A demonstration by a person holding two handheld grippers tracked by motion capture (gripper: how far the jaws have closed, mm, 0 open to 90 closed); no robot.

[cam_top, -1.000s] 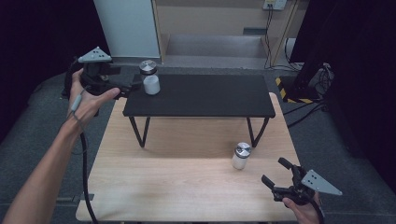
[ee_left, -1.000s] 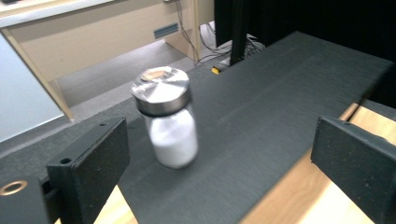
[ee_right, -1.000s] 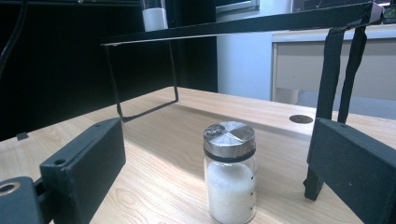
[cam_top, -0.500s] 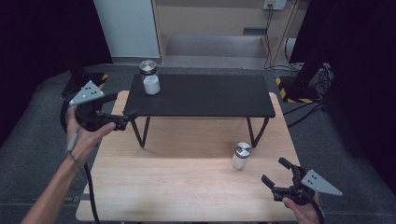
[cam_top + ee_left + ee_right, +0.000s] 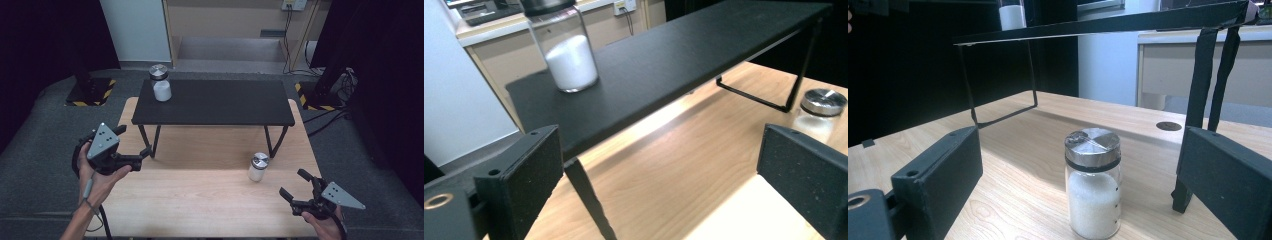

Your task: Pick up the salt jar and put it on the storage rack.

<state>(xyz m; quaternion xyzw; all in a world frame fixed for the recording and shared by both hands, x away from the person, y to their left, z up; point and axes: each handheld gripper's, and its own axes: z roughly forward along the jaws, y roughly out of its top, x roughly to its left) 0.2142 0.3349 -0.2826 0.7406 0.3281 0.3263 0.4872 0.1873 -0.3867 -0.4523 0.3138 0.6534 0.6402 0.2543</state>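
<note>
Two glass jars of white powder with metal lids are here. One jar (image 5: 161,83) (image 5: 569,50) stands on the left end of a black raised shelf (image 5: 215,102). The other jar (image 5: 258,167) (image 5: 1093,182) stands on the wooden table (image 5: 200,200), just in front of the shelf's right leg. My left gripper (image 5: 134,141) (image 5: 659,185) hovers open and empty over the table's left edge, pointing at the shelf. My right gripper (image 5: 295,184) (image 5: 1083,172) is open near the table's front right corner, with the table jar a short way ahead of its jaws, untouched.
The shelf's thin black legs (image 5: 150,142) (image 5: 1198,100) stand on the table between the grippers and the back. Grey carpet surrounds the table. Stands with yellow-black striped bases (image 5: 90,92) and cables (image 5: 325,95) sit on the floor at both back corners.
My left gripper has drawn back from the jar on the shelf, down and toward the person, to the table's left edge. The jar stayed on the shelf. The right gripper has not moved.
</note>
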